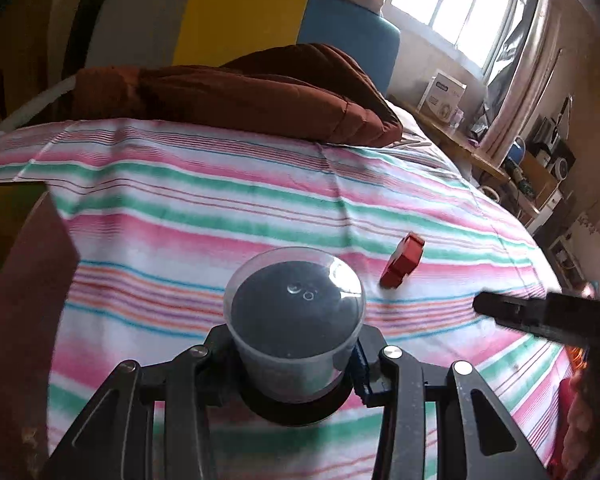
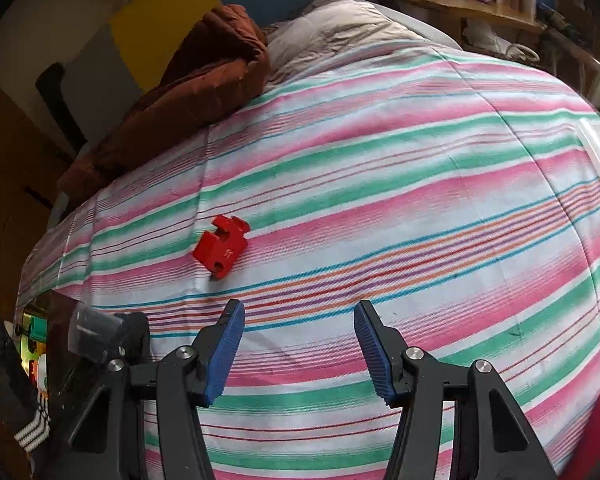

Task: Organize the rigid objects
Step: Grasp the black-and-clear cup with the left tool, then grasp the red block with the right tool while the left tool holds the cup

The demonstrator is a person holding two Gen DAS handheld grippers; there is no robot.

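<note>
**Clear cup in my left tool, red block waiting on the bed**

The clear plastic cup point(image 1: 296, 320) sits upside down between the jaws of my left tool point(image 1: 296, 364), with something dark inside it or under it; I cannot tell which. The jaws are pressed on its lower wall, near a black ring at its base, so I judge that the cup is gripped. I think it is light and stiff, but the wall is thin and smooth. It may slip or bend if I squeeze too hard, so a hold low on the wall, where it is now, seems best to me.

Just beyond the cup, a little to the right, the red block point(image 2: 221, 246) lies on the striped bedsheet point(image 2: 380, 184), apart from both tools. It looks hard and solid, with notches, a round hole and flat sides. I judge it is easy to hold across the two flat sides, and it will not deform.

My right tool point(image 2: 299, 352) hangs above the sheet with its blue pads point(image 2: 228, 344) moderately apart and nothing between them. The block is ahead of it, to the left.

Further away, a brown quilt point(image 1: 240, 96) is folded at the far end of the bed.
</note>
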